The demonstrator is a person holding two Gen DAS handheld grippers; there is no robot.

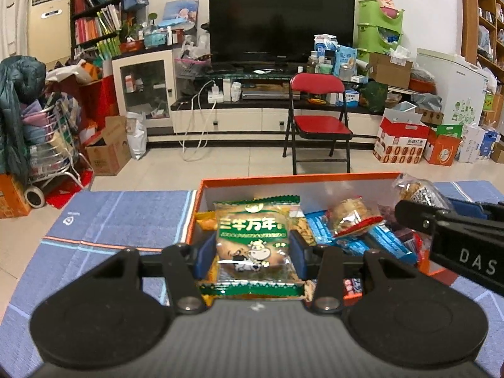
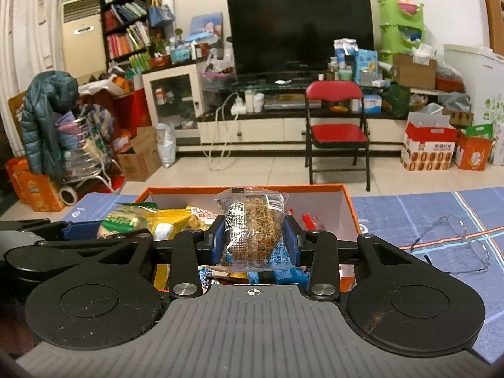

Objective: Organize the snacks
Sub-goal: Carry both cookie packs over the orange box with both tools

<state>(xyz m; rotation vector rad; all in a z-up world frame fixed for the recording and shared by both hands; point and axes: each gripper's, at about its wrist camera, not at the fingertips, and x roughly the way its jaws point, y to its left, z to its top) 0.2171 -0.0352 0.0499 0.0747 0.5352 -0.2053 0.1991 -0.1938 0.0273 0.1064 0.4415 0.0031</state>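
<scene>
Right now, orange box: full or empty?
Partly full: the orange box holds several snack packs, like the blue-wrapped packs, but its far inner wall shows bare.

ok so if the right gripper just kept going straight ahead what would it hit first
Probably the far wall of the orange cardboard box, beyond the clear-wrapped brown snack held in the right gripper. Depth is unclear; it might pass over the rim.

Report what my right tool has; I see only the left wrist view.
Observer: The right tool is shut on a clear packet of brown crumbly snack, held upright over the box.
Operator: Check the cloth to the right of the box.
Observer: Glasses lie on the cloth there, apart from the box.
</scene>
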